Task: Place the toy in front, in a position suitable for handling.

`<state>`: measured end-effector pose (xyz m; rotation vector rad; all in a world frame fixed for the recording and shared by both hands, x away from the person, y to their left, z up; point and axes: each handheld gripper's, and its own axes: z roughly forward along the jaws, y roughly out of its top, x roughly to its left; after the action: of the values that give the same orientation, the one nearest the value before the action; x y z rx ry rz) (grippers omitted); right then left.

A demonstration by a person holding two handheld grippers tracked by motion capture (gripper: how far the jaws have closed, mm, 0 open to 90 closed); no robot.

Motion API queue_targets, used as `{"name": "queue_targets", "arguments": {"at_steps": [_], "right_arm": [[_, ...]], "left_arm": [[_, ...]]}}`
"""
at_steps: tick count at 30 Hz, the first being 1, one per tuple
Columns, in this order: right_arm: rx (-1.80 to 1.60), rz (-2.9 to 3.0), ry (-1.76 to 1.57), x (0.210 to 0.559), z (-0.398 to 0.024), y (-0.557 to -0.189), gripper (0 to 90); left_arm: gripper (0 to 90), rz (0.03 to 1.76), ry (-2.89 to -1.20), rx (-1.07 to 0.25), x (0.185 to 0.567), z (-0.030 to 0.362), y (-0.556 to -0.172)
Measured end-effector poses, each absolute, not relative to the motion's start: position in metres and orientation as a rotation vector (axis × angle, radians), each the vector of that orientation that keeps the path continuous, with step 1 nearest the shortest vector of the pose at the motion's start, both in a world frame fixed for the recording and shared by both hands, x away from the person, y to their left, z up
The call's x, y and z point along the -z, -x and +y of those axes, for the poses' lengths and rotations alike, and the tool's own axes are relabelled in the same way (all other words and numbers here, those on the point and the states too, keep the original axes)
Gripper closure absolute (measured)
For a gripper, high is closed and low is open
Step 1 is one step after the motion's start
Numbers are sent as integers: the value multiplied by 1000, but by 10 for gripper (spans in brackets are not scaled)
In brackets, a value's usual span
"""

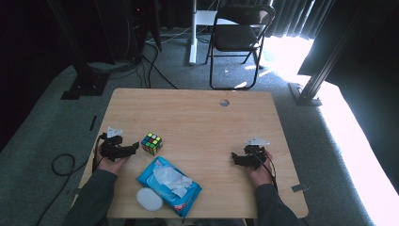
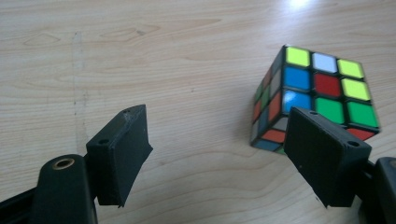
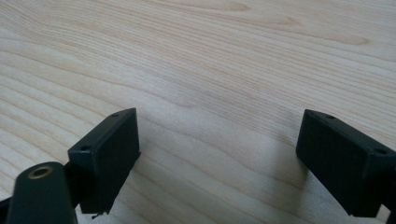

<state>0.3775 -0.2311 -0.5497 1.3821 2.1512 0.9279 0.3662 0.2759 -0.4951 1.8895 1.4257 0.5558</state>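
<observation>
- On the table (image 1: 197, 117), the left gripper (image 1: 134, 149) sits spread wide, just beside the cube (image 1: 152, 143), grasping nothing.
- Right gripper (image 1: 235, 159): fingers released, over bare wood.

The right gripper (image 3: 219, 158) is being held low over the table (image 3: 224, 56), with its two black jaws being kept wide apart and nothing between them. Bare, pale wood grain is being shown running across the tabletop, and the jaws' shadow is being cast near them.
</observation>
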Motion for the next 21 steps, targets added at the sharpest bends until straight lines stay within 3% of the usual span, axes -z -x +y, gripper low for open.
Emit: {"name": "queue_targets", "arguments": {"at_steps": [21], "right_arm": [[-927,2151,-1382,550,-231,-378,130]], "left_arm": [[222,1322,-1869,-490,482,258,-364]]}}
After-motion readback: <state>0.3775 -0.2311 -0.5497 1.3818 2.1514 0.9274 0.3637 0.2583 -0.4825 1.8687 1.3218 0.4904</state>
